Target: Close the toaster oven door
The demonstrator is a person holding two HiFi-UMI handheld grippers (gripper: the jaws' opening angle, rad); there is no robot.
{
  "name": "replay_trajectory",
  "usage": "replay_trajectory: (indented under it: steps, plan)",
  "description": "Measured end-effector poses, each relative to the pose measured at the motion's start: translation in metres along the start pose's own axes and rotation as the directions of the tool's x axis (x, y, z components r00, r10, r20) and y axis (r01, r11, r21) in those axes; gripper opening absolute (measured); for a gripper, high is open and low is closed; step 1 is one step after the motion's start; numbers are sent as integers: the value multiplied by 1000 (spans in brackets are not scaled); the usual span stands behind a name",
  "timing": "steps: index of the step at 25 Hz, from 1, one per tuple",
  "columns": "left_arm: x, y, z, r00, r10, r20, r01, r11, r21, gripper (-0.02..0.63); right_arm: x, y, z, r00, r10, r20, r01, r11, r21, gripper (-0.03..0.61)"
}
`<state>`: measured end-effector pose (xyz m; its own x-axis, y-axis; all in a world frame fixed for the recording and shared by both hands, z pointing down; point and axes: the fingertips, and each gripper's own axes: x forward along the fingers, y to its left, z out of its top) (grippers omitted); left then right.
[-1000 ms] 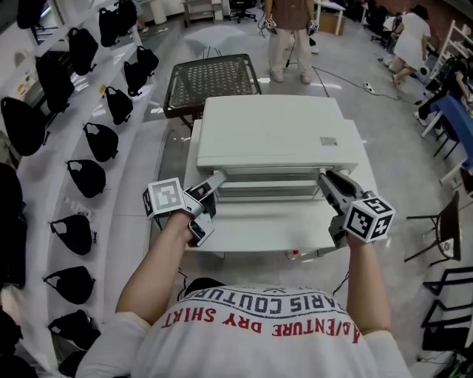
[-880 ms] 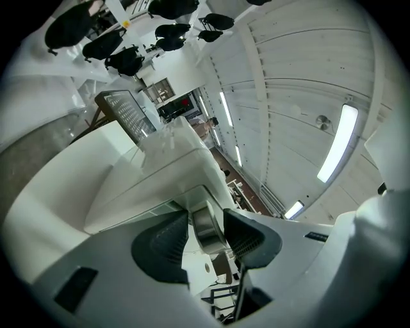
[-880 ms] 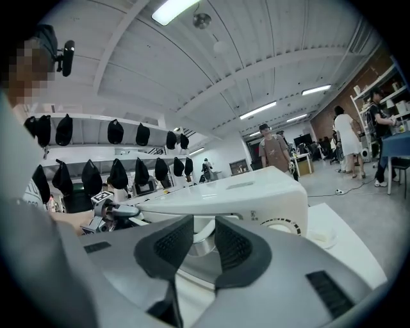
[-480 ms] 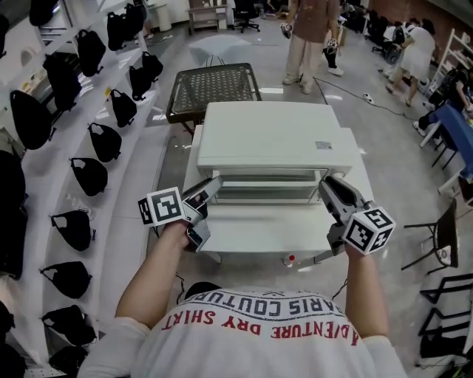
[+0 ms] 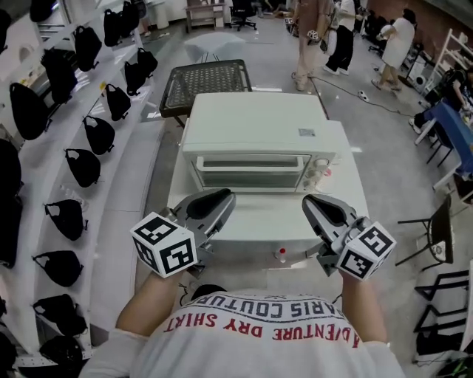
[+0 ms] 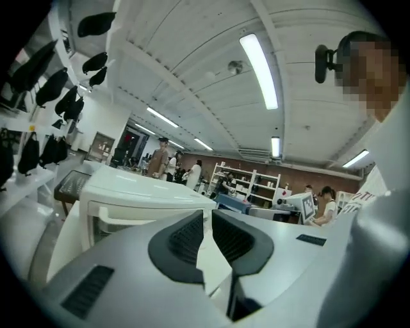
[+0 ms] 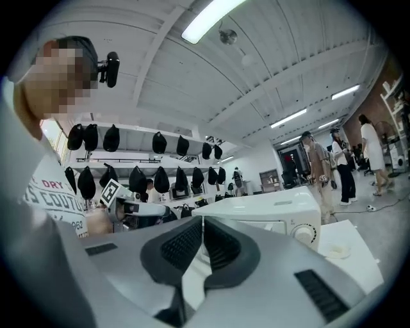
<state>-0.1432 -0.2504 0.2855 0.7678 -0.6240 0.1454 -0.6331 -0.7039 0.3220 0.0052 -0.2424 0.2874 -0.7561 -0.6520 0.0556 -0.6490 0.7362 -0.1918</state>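
toaster oven [image 5: 255, 129] door [image 5: 251, 171] sits closed, task apparently done; left gripper [image 5: 224, 198] jaws closing on nothing, right gripper [image 5: 309, 201] pinched together, empty.

All bright, even indoor light, from above. In my left gripper view a ceiling tube light [image 6: 259, 70] glares white at 12; my right gripper view has another tube [image 7: 208, 16] at 12. Both fisheye hard: black corners, lines bowed at the rims. Head view is sharp, mild bowing; toaster oven [image 5: 255, 122] top nearly washes out, floor [image 5: 222, 46] shines at 12.
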Motion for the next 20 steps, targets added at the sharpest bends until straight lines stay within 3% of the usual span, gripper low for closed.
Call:
replay_trajectory:
  steps: [3,8,20]
  plan:
    - [6,-33,-5,998,-65,2,65,998,1,54,-13,9,-3,1000,3,-19,-3,999,-35,26]
    - [19,-67,-11,996,-88,2,88,995,50,48,-34,17,1,999,38,22,-38,999,12,22]
    - [30,-90,-16,994,-109,9,109,993,50,48,-65,11,4,998,0,58,0,1000,5,21]
